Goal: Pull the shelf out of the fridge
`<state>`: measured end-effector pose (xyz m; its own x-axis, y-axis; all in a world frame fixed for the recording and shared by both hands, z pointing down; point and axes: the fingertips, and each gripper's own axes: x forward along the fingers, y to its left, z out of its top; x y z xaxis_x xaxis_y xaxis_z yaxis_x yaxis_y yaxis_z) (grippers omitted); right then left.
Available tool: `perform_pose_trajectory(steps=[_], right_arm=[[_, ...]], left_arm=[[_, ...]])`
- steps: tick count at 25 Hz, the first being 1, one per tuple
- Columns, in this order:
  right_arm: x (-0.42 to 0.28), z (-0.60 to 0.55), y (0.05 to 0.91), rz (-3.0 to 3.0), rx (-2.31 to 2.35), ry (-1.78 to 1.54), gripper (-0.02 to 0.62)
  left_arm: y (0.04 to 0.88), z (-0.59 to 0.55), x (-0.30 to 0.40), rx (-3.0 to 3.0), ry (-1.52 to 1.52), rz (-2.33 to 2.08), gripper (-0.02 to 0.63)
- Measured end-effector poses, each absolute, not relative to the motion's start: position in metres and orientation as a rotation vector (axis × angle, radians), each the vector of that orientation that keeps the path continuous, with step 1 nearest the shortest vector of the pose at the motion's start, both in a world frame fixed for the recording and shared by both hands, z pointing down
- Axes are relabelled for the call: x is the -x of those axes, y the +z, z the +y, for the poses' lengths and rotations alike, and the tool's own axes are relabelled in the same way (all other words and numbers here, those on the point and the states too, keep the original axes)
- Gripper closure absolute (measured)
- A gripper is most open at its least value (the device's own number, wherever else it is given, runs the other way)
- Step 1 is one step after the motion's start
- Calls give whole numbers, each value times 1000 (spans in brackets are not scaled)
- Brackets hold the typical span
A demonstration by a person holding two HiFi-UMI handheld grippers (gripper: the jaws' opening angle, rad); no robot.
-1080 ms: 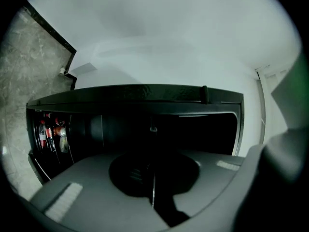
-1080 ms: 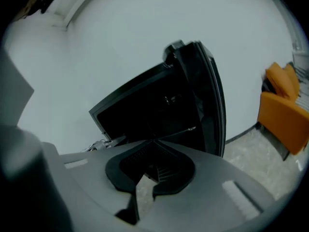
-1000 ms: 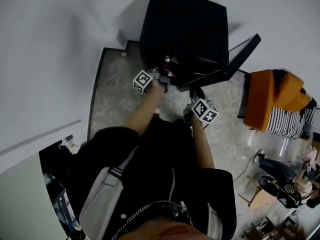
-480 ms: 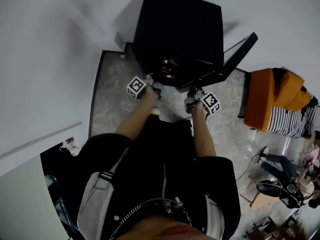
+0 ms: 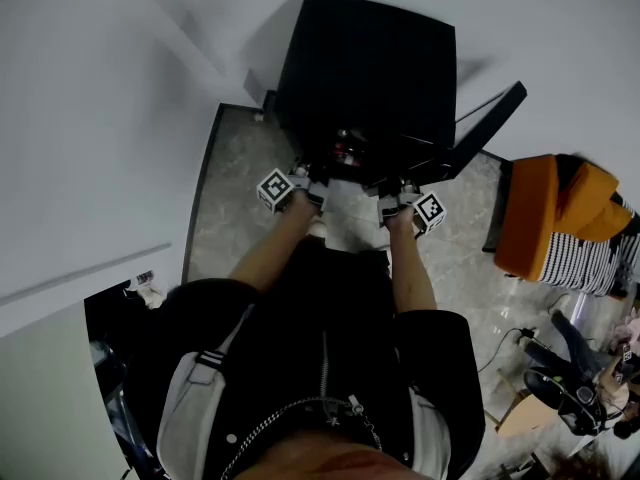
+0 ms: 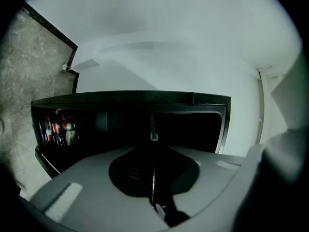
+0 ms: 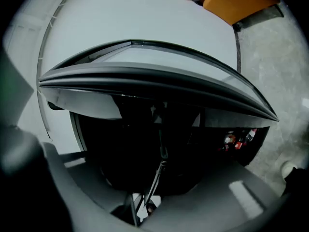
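Note:
The black mini fridge [image 5: 370, 68] stands against the wall, its door [image 5: 480, 128] swung open to the right. Both gripper views are rolled sideways, so the thin shelf shows edge-on as a fine line [image 6: 153, 129] [image 7: 163, 151] running into the dark cabinet. My left gripper [image 5: 320, 178] [image 6: 153, 178] is shut on the shelf's front edge. My right gripper [image 5: 386, 192] [image 7: 154, 182] has just been closing. The same edge sits between its jaws, with gaps on both sides. In the head view a pale pane [image 5: 352, 213], probably the shelf, lies between the grippers.
Red-capped bottles [image 5: 345, 151] [image 6: 58, 129] [image 7: 239, 140] stand inside the fridge. An orange and striped seat [image 5: 560, 218] is on the right, with cables and gear [image 5: 570, 388] beyond it. A white wall [image 5: 90, 118] runs along the left of the stone floor [image 5: 225, 198].
My right gripper came in from lower right to the fridge opening and rolled over, its marker cube now at the side. The left gripper stayed at the opening's left.

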<state>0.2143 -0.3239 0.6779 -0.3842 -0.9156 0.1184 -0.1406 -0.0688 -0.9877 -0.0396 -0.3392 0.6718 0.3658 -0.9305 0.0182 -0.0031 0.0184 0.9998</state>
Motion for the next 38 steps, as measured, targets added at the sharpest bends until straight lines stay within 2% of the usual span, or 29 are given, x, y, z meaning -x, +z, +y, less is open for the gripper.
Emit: perform_pose_trajectory(steps=[10, 38], right_arm=[[-209, -326, 684, 1513, 1020, -1546, 575], [-200, -267, 678, 1494, 1022, -1499, 578]], left_arm=[[671, -334, 39, -1339, -916, -914, 583], [661, -289, 49, -1375, -894, -831, 583]])
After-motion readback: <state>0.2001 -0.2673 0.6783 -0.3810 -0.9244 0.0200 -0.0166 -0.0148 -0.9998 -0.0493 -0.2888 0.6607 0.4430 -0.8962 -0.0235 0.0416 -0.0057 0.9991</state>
